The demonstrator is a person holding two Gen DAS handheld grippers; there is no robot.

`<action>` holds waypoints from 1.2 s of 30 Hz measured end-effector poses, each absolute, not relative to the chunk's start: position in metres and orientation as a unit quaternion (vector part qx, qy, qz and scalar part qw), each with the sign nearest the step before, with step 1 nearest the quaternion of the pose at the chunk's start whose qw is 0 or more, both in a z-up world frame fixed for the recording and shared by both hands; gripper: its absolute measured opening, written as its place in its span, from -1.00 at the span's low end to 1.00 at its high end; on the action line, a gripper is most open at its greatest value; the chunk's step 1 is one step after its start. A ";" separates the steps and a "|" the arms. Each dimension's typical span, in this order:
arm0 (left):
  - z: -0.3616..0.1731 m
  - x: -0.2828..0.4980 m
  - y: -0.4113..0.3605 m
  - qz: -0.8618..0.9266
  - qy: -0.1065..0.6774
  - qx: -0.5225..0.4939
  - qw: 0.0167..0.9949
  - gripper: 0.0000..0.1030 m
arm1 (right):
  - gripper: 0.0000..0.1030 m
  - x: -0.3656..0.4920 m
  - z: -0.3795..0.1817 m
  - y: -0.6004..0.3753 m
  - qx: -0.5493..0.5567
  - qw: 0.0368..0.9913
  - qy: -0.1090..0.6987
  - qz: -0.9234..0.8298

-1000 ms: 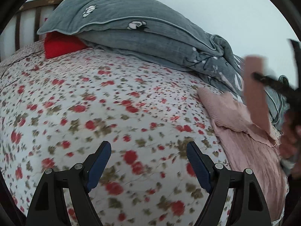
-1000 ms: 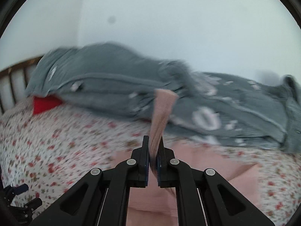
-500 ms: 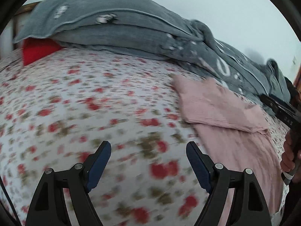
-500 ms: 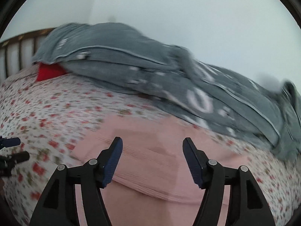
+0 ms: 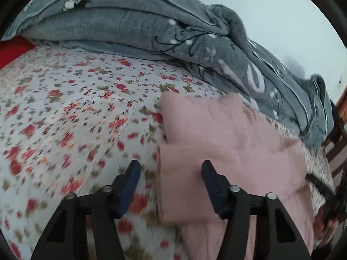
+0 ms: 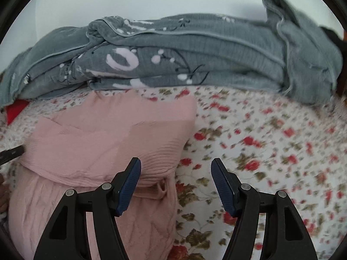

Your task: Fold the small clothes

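Observation:
A pink knit garment [image 5: 219, 138] lies partly folded on the flowered bedsheet [image 5: 65, 112], an upper layer laid over its lower part. My left gripper [image 5: 171, 173] hovers over the garment's left edge. Its jaws are closing, the folded edge shows between them, and the pads do not press on it. In the right wrist view the same garment [image 6: 104, 136] fills the left half. My right gripper [image 6: 175, 173] stands open over its right edge, with cloth under the left finger [image 6: 130, 179] and bare sheet under the other.
A grey quilt [image 5: 151, 21] with white flowers is heaped along the back of the bed, also in the right wrist view [image 6: 195, 54]. A red pillow [image 5: 10, 49] peeks out at far left. Dark wooden rails [image 5: 338, 143] stand at the right edge.
The right gripper let go of the pink flap it held up, opened, and dropped to the garment's right edge. The left gripper slid right onto the left edge and its jaws narrowed.

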State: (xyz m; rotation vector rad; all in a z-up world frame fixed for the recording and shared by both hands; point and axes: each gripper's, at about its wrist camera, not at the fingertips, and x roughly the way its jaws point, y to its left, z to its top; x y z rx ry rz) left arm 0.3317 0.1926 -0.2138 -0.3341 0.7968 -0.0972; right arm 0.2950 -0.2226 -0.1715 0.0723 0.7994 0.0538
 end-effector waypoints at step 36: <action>-0.217 0.370 0.147 -0.022 0.365 -0.062 0.929 0.19 | -0.47 0.311 -0.188 -0.217 0.008 0.921 0.388 0.037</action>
